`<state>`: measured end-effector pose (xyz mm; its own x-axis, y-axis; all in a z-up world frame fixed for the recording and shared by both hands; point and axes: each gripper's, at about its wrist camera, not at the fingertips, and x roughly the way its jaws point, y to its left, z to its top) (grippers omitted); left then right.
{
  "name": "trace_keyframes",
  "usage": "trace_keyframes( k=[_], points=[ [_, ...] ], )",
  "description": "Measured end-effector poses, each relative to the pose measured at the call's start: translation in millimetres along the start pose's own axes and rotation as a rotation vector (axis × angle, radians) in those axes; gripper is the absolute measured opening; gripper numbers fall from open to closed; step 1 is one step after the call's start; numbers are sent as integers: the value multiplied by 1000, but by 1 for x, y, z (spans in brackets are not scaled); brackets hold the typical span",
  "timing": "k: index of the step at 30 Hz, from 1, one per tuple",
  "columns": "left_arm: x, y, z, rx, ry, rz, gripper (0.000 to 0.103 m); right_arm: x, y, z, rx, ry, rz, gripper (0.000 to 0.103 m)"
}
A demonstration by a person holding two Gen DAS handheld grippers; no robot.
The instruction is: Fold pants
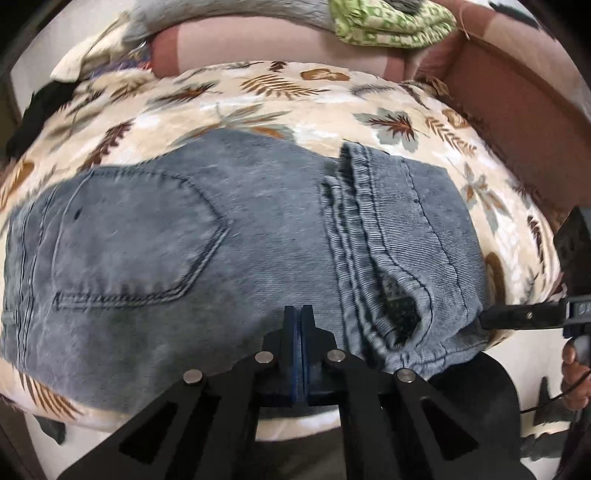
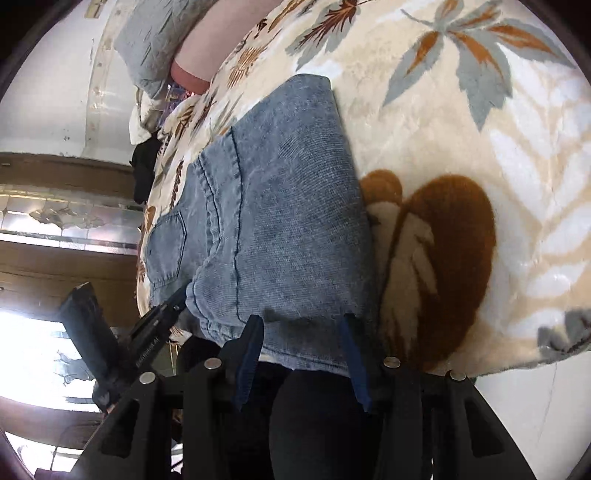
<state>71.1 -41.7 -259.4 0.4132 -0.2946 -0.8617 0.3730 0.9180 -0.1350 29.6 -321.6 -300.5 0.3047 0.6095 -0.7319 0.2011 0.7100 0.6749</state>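
The pants are blue jeans [image 1: 207,243], folded into a compact stack on a cream leaf-print blanket [image 1: 295,107]. A back pocket faces up on the left, a folded leg hem lies on the right part. My left gripper [image 1: 298,314] is shut, its blue pads together, resting over the near edge of the jeans with no cloth between them. In the right wrist view the jeans [image 2: 280,221] lie just ahead. My right gripper [image 2: 301,325] is open, its fingers spread at the near edge of the folded end. The right gripper also shows in the left wrist view [image 1: 517,315].
The blanket [image 2: 480,184] covers a bed or sofa with pink-brown cushions [image 1: 517,122]. A green patterned cloth [image 1: 391,22] and a grey pillow [image 1: 229,11] lie at the back. Dark clothes [image 1: 40,107] sit at the far left. A wall and window [image 2: 48,343] are on the left.
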Motion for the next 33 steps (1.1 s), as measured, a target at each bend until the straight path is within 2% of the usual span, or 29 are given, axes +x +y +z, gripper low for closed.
trace_keyframes(
  k=[3,7,9,10,12,14,17,19,21,23,24,27,30,33],
  points=[
    [-19,16,-4,-14,-50,47,2,-6,19,-1,-70,-9,-74,47],
    [-40,55,-12,-64,-97,156,2,-15,55,8,-168,-77,-60,47],
    [-51,78,-17,-90,-118,223,5,-12,71,13,-214,-109,-89,47],
    [-55,90,-20,-101,-124,256,7,-6,82,17,-240,-121,-123,47],
    [-64,114,-27,-134,-131,314,24,8,96,21,-273,-117,-164,47],
    [-72,137,-36,-185,-132,354,33,35,113,20,-329,-103,-268,47],
    [-81,166,-51,-250,-130,385,35,72,117,11,-395,-42,-417,48],
    [-83,183,-61,-295,-117,392,37,73,122,6,-438,-70,-461,48],
    [-83,196,-69,-339,-108,375,46,67,124,6,-429,-66,-443,48],
    [-84,205,-76,-379,-106,337,57,55,125,5,-398,-68,-342,48],
    [-85,207,-78,-392,-107,322,61,45,126,2,-392,-97,-274,48],
    [-86,203,-86,-421,-116,260,63,28,132,-11,-424,-200,-179,48],
    [-86,204,-95,-463,-114,211,72,28,130,-20,-431,-219,-124,48],
    [-83,214,-105,-563,-113,128,73,32,130,-28,-435,-248,-61,48]
  ],
)
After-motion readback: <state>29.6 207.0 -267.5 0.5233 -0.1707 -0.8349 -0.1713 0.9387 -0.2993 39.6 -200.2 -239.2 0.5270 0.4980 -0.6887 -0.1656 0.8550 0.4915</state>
